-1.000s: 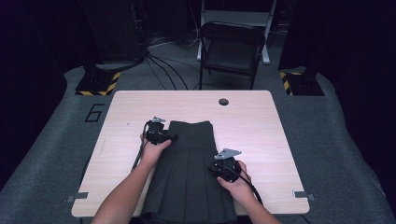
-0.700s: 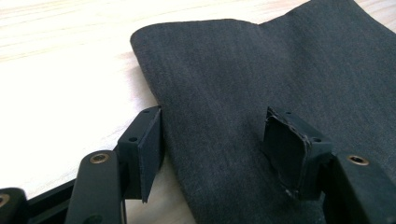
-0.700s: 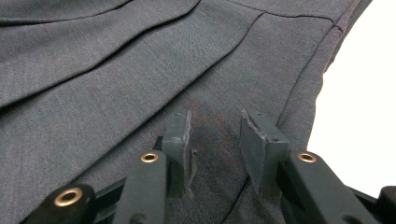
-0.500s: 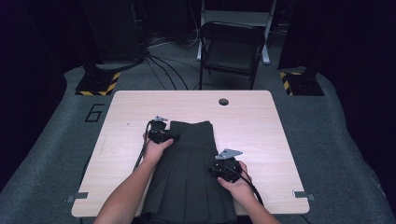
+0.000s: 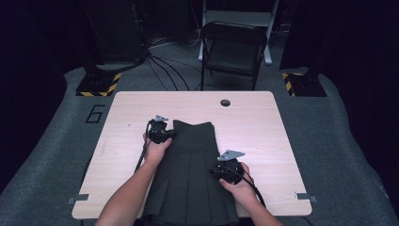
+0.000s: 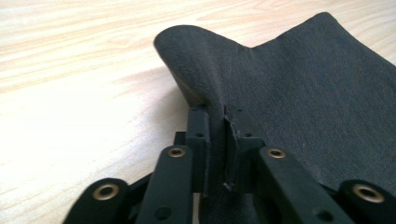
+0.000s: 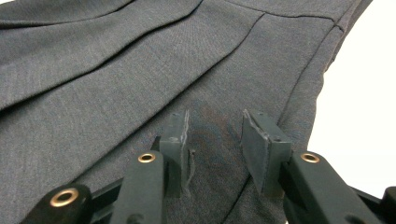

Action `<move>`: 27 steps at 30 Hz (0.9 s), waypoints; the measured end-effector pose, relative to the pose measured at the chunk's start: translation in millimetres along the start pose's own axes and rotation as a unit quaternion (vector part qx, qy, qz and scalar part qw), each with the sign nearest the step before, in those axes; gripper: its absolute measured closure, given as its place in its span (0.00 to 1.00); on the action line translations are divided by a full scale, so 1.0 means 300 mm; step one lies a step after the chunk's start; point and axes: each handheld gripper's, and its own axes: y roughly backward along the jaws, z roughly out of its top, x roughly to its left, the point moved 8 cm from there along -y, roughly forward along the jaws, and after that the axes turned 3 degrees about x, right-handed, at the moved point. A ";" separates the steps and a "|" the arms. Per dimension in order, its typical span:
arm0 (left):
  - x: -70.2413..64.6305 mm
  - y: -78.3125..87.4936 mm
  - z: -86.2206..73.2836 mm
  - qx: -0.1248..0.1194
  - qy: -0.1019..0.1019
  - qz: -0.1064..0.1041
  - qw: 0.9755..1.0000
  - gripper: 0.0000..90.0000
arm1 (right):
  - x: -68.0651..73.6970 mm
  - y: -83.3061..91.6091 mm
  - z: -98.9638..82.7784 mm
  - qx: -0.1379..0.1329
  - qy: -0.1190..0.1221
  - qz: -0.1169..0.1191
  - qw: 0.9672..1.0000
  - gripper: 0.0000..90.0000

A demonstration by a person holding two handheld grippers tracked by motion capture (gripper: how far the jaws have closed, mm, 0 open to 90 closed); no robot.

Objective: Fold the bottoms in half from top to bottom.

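Note:
A dark grey pleated skirt (image 5: pixel 193 169) lies flat on the wooden table (image 5: pixel 263 122), waist end away from the person. My left gripper (image 5: pixel 168 134) is at the skirt's far left corner. In the left gripper view its jaws have just been closing and are now shut (image 6: pixel 217 128) on a raised fold of the skirt's edge (image 6: pixel 327 88). My right gripper (image 5: pixel 215 170) rests on the skirt's right side. In the right gripper view its jaws stand apart (image 7: pixel 215 135) over flat skirt fabric (image 7: pixel 140 70), pinching nothing.
A round hole (image 5: pixel 225 102) sits near the table's far edge. A black folding chair (image 5: pixel 233 49) stands behind the table, with cables (image 5: pixel 162 70) on the floor and striped stand bases (image 5: pixel 99 84) at both far corners. Bare tabletop lies left and right of the skirt.
The left gripper has edged slightly right onto the skirt's corner. The right hand and gripper have kept still.

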 end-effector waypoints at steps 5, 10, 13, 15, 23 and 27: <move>-0.009 0.015 0.010 -0.007 0.000 -0.003 1.000 0.93 | -0.002 0.000 0.000 0.002 0.001 0.000 1.000 0.68; -0.013 0.027 0.023 -0.016 0.003 -0.007 1.000 0.94 | -0.001 0.001 -0.002 0.005 -0.003 0.003 1.000 0.68; -0.018 0.035 0.030 -0.011 -0.003 -0.010 1.000 0.94 | 0.000 0.001 -0.001 0.004 -0.007 0.005 1.000 0.68; -0.023 0.039 0.038 -0.013 -0.008 -0.011 1.000 0.94 | -0.001 0.001 -0.001 0.005 -0.005 0.003 1.000 0.68; -0.048 0.062 0.071 -0.026 -0.014 -0.014 0.999 0.94 | -0.005 -0.001 0.000 0.003 -0.005 -0.001 1.000 0.67; -0.067 0.083 0.083 -0.039 -0.016 -0.026 0.999 0.94 | -0.006 -0.002 -0.001 0.003 -0.007 0.000 1.000 0.67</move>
